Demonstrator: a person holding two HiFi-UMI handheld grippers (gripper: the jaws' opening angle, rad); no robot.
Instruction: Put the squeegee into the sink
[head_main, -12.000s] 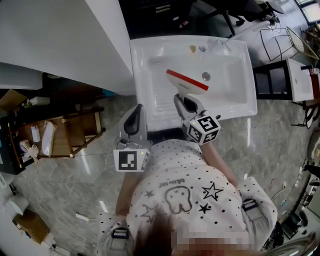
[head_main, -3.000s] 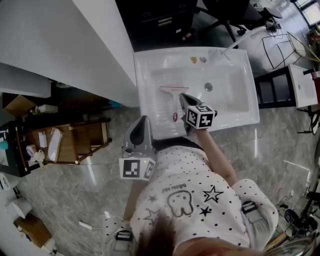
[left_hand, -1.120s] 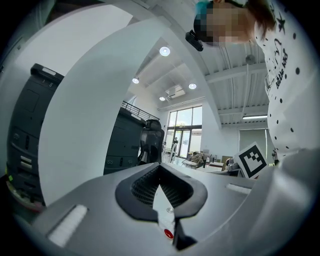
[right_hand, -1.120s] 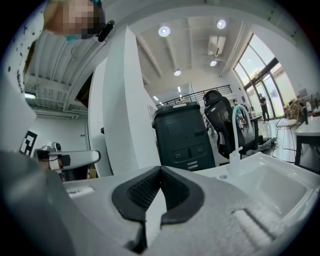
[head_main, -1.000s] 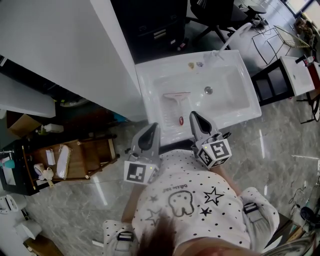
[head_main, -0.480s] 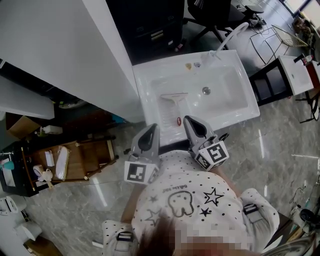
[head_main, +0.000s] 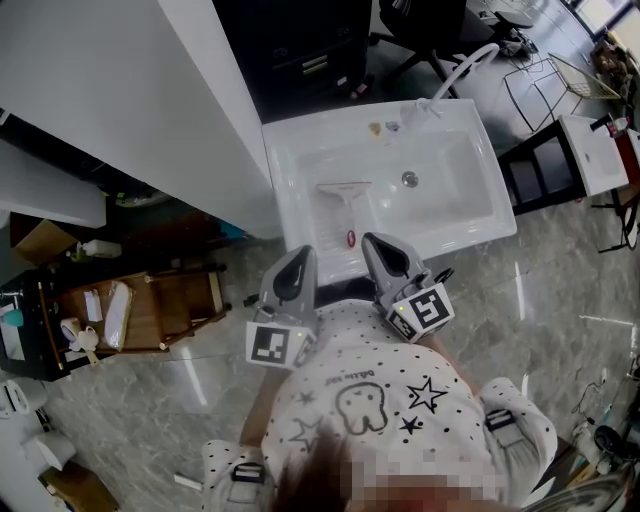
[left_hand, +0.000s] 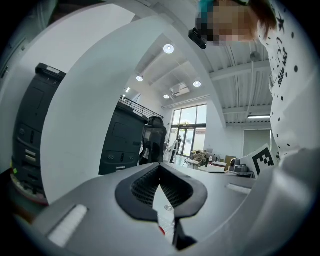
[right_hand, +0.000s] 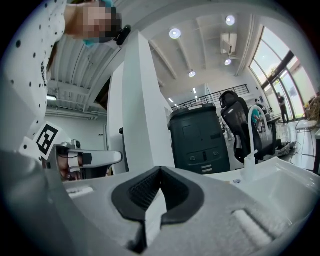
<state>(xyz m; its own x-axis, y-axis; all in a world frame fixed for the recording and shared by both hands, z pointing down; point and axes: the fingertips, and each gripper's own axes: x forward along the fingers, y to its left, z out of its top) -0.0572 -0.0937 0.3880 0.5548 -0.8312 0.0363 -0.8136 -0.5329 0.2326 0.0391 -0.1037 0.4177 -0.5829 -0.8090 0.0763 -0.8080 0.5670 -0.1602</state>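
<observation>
squeegee (head_main: 345, 205): flat in sink (head_main: 470, 215), just ahead of both finger pairs, touching neither
left gripper (left_hand: 160, 169): fingers closed together, empty
right gripper (right_hand: 160, 172): fingers closed together, empty

Your sink (head_main: 455, 205) looks smooth, glossy white; the floor (head_main: 560, 300) shines like polished stone. Your left gripper (head_main: 293, 262) and right gripper (head_main: 372, 243) are matt grey plastic with ribbed black pads (left_hand: 142, 187).
</observation>
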